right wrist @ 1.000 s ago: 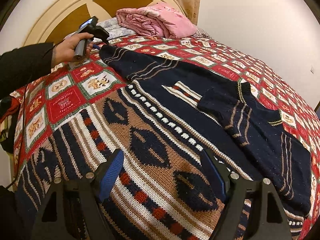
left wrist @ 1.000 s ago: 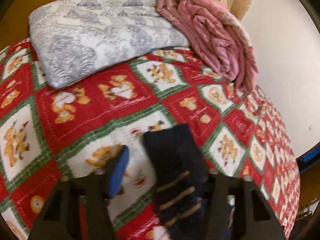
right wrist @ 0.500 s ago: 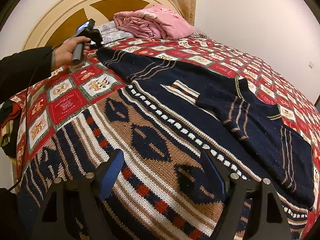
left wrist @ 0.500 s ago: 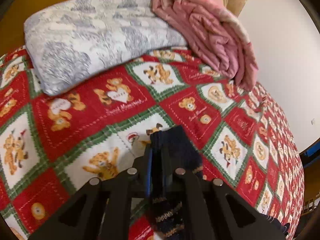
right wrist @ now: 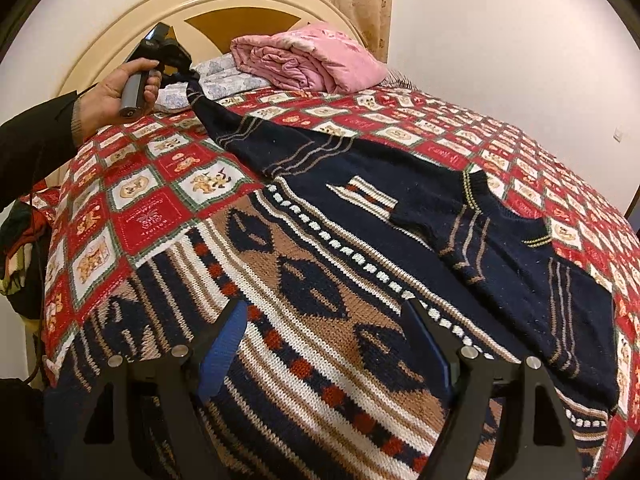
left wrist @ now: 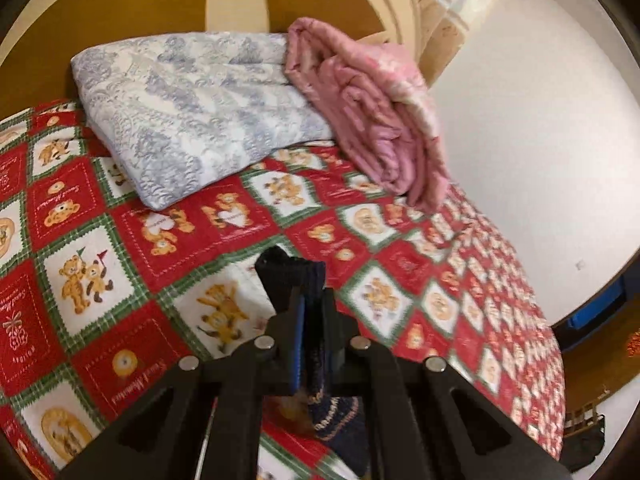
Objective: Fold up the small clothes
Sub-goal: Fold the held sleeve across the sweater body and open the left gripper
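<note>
A navy knit sweater (right wrist: 360, 264) with brown, white and red patterns lies spread on the bed. Its left sleeve (right wrist: 256, 140) stretches toward the headboard. My left gripper (left wrist: 310, 304) is shut on the sleeve's navy cuff (left wrist: 290, 274) and holds it lifted off the quilt. It also shows in the right wrist view (right wrist: 188, 74), held by a hand. My right gripper (right wrist: 324, 320) is open and empty, just above the sweater's patterned body. The other sleeve (right wrist: 560, 300) lies at the right.
A red teddy-bear quilt (left wrist: 168, 232) covers the bed. A folded blue-white blanket (left wrist: 200, 116) and a folded pink blanket (left wrist: 372, 108) lie by the cream headboard (right wrist: 248, 0). A white wall (right wrist: 520, 40) stands to the right.
My left gripper shut on the sleeve cuff and lifted it off the quilt toward the headboard. My right gripper stayed open over the sweater body.
</note>
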`<action>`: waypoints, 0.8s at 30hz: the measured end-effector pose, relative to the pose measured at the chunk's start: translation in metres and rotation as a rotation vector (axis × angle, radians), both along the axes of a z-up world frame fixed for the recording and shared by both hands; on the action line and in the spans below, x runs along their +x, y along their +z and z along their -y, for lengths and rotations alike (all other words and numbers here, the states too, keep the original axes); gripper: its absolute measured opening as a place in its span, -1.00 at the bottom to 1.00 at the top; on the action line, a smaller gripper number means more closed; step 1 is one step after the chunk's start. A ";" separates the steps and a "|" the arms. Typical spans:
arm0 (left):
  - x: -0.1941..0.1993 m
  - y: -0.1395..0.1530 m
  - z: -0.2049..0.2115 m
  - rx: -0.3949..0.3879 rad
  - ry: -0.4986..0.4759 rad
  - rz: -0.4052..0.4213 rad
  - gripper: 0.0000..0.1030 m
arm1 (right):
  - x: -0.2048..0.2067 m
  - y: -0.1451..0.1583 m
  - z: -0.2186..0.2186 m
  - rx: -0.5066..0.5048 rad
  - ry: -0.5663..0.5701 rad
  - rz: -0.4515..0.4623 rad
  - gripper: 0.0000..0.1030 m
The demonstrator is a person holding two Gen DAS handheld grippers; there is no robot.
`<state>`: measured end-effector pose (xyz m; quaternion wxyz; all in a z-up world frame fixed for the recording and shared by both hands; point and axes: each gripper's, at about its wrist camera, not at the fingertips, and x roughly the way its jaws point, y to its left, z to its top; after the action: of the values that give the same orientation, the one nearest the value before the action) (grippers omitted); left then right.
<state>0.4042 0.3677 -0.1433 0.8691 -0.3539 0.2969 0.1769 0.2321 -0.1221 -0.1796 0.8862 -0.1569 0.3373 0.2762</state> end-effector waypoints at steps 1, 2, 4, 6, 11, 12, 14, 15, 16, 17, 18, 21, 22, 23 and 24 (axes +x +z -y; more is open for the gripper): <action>-0.001 0.005 0.005 0.001 -0.012 0.012 -0.86 | -0.003 0.003 0.003 0.005 -0.003 0.007 0.54; -0.002 0.012 0.011 0.006 -0.025 0.026 -0.86 | -0.005 0.004 0.005 0.009 -0.006 0.011 0.55; -0.003 0.028 0.026 0.008 -0.067 0.066 -0.86 | -0.010 0.008 0.012 0.021 -0.016 0.015 0.54; -0.003 0.045 0.045 0.020 -0.110 0.102 -0.86 | -0.014 0.010 0.019 0.030 -0.026 0.018 0.54; -0.002 0.083 0.109 0.023 -0.234 0.173 -0.86 | -0.027 0.013 0.041 0.047 -0.055 0.030 0.55; -0.002 0.088 0.121 0.016 -0.251 0.179 -0.86 | -0.029 0.013 0.046 0.053 -0.061 0.031 0.55; -0.001 0.097 0.148 -0.002 -0.287 0.191 -0.86 | -0.033 0.014 0.059 0.062 -0.077 0.033 0.55; 0.000 0.100 0.162 -0.007 -0.304 0.193 -0.86 | -0.037 0.015 0.066 0.065 -0.087 0.036 0.54; 0.002 0.103 0.176 -0.012 -0.321 0.197 -0.86 | -0.039 0.015 0.073 0.071 -0.095 0.038 0.55; 0.003 0.107 0.189 -0.019 -0.336 0.203 -0.86 | -0.041 0.016 0.079 0.076 -0.103 0.039 0.55; 0.005 0.109 0.203 -0.028 -0.355 0.208 -0.86 | -0.043 0.016 0.084 0.083 -0.111 0.038 0.55; 0.010 0.112 0.240 -0.044 -0.397 0.215 -0.86 | -0.050 0.015 0.108 0.115 -0.144 0.030 0.55; 0.012 0.110 0.250 -0.055 -0.411 0.214 -0.86 | -0.051 0.014 0.112 0.122 -0.152 0.028 0.55; 0.014 0.109 0.261 -0.063 -0.425 0.209 -0.86 | -0.053 0.013 0.119 0.132 -0.164 0.023 0.55; 0.017 0.107 0.274 -0.069 -0.439 0.201 -0.86 | -0.054 0.011 0.126 0.140 -0.176 0.019 0.55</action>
<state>0.4215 0.0939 -0.0366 0.8993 -0.3262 0.2846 -0.0626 0.1780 -0.2479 -0.1687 0.9190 -0.0672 0.3211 0.2186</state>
